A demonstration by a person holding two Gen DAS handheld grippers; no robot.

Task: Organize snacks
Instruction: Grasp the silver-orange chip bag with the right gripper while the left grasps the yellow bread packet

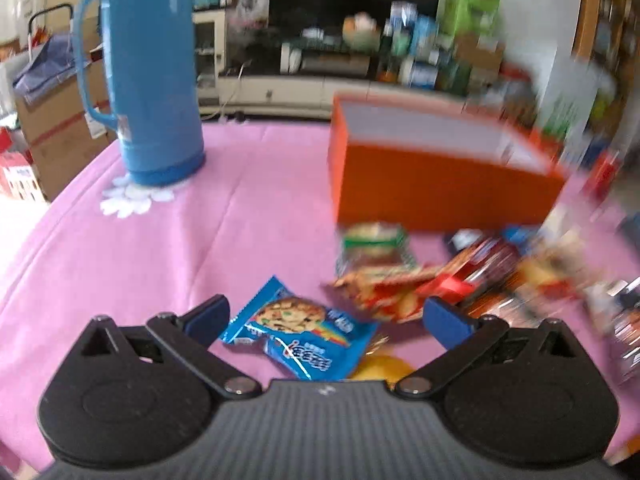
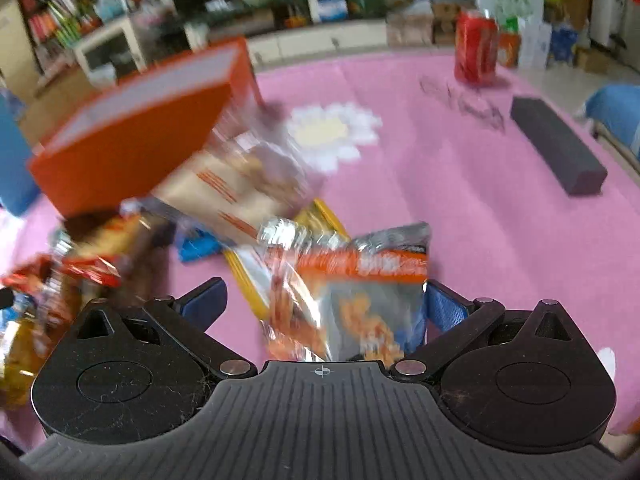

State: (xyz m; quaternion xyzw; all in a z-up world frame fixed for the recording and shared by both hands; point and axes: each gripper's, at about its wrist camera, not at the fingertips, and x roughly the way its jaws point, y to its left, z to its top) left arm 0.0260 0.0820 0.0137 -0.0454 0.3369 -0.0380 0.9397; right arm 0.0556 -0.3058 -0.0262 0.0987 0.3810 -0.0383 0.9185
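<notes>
The left gripper (image 1: 326, 314) has its blue-padded fingers (image 1: 208, 316) spread wide with nothing between the pads; a blue cookie packet (image 1: 298, 334) lies flat on the pink tablecloth (image 1: 160, 260) just under and between them. The right gripper (image 2: 324, 300) is spread too, and a silver-and-orange snack bag (image 2: 360, 292) fills the gap, its edge against the right pad (image 2: 444, 306); the blur makes it impossible to tell whether that bag is pinched at all, though the width of the opening suggests it is not.

Beyond the fingers the rest of the snacks (image 1: 460, 280) sit in a loose heap of overlapping wrappers, with the orange box (image 1: 436, 168) standing open-topped just behind the heap. It looks like the place the snacks are meant to go.

To do the pick well, each gripper probably ought to settle before closing, since both views are smeared by motion. The left would do best to come down over the cookie packet's raised crimped edge rather than its flat face. The right should take its bag alone, clear of the yellow wrapper (image 2: 244, 276) beneath, then lift over the box wall.
</notes>
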